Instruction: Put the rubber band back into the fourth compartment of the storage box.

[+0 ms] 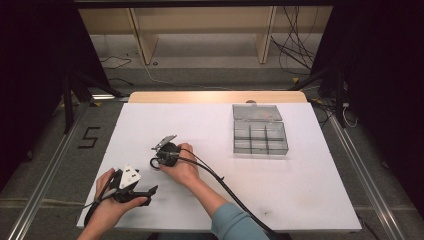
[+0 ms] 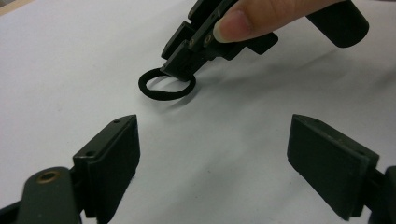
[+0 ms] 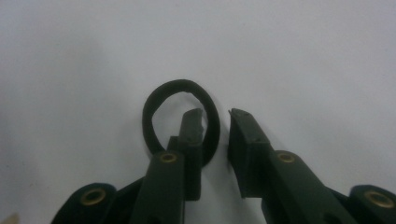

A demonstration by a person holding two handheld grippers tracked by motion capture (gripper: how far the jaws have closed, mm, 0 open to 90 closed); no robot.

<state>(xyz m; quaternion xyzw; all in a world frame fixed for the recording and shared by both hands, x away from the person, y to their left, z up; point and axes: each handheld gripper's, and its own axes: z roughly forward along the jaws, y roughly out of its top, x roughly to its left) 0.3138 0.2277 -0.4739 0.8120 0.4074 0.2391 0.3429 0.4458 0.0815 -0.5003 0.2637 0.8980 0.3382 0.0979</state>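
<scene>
Right gripper (image 3: 215, 116) lowered onto the white surface (image 1: 280, 185) near the centre of the high view, jaws a little apart, one jaw set inside a black hair band (image 3: 181, 122) and the other just outside it, so the band's wall sits between them but not yet pinched. Probably placed this way to catch one side of the loop and lift it, since a flat soft ring gives no other hold. In the left gripper view, band (image 2: 166, 85) flat in the upper middle of the frame, right gripper (image 2: 182, 65) tilted down onto its far edge with a fingertip (image 2: 243, 23) pressing on the body. Left gripper (image 2: 212, 154) spread wide and holding nothing, kept low at the lower left of the high view, perhaps waiting its turn. Further out, at the upper right of the surface, a clear compartment box (image 1: 260, 136) with its lid laid open behind, maybe the place for the band. On the floor at the left, a black mark "5" (image 1: 89, 137); no other writing readable.
</scene>
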